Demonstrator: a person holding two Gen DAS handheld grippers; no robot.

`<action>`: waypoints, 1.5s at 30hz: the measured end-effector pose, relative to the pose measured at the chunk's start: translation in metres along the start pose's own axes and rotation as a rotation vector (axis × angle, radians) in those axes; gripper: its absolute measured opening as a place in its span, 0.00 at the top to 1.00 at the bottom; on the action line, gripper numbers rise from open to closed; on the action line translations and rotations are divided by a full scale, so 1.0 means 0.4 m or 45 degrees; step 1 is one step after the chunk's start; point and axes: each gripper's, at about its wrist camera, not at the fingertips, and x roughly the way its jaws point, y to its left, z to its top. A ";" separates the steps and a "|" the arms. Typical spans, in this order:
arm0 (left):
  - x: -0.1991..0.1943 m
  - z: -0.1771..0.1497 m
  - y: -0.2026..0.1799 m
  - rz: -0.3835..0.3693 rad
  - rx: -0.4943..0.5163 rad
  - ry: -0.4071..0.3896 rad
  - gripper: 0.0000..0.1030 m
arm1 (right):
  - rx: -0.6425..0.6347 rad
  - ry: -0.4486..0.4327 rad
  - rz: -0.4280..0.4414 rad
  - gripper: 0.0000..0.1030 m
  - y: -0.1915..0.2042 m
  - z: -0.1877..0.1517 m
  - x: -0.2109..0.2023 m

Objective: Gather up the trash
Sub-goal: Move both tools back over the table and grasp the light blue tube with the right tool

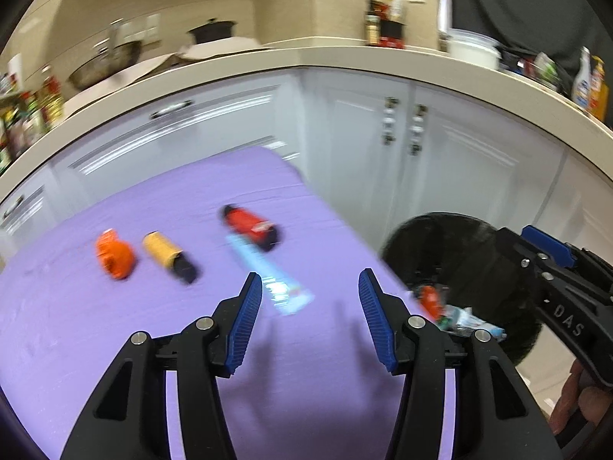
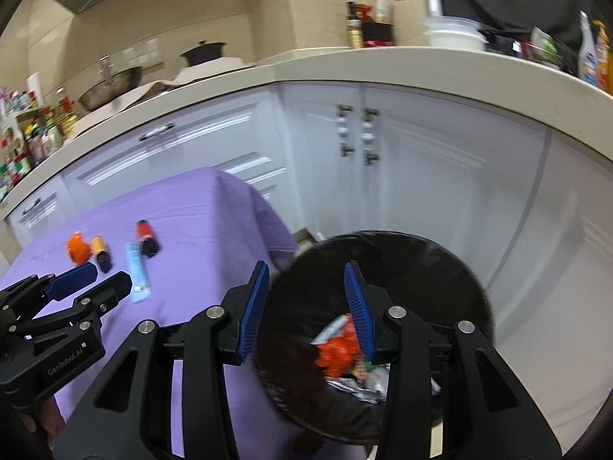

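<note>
— Hanging over the purple table, my left gripper is spread wide with nothing between its blue pads. What do you make of the room?

— White cabinets run under a beige counter, and the table stands in front of them. Where is your other tool?

— My right gripper hangs above the black bin, which stands just off the table's right edge. Its jaws are released too, holding nothing.

— What is in the bin?

— Crumpled wrappers, orange and silver, lie at the bottom. The picture is too blurred to tell more.

— And what remains on the cloth?

— Four pieces, in a loose row. A long pale blue packet lies nearest my left pads, one end just ahead of them. Touching its far end is a red and black tube. Left of that sits a yellow and black roll, and just beside it an orange crumpled scrap.
</note>
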 end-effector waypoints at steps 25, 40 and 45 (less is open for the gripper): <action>-0.035 -0.097 0.399 0.265 -0.313 0.063 0.46 | -0.256 0.176 0.250 0.61 0.384 0.009 0.145; -0.012 -0.119 0.457 0.270 -0.370 0.114 0.46 | -0.266 0.320 0.196 0.61 0.403 -0.002 0.217; -0.008 -0.124 0.467 0.290 -0.372 0.134 0.46 | -0.271 0.358 0.190 0.62 0.405 -0.007 0.230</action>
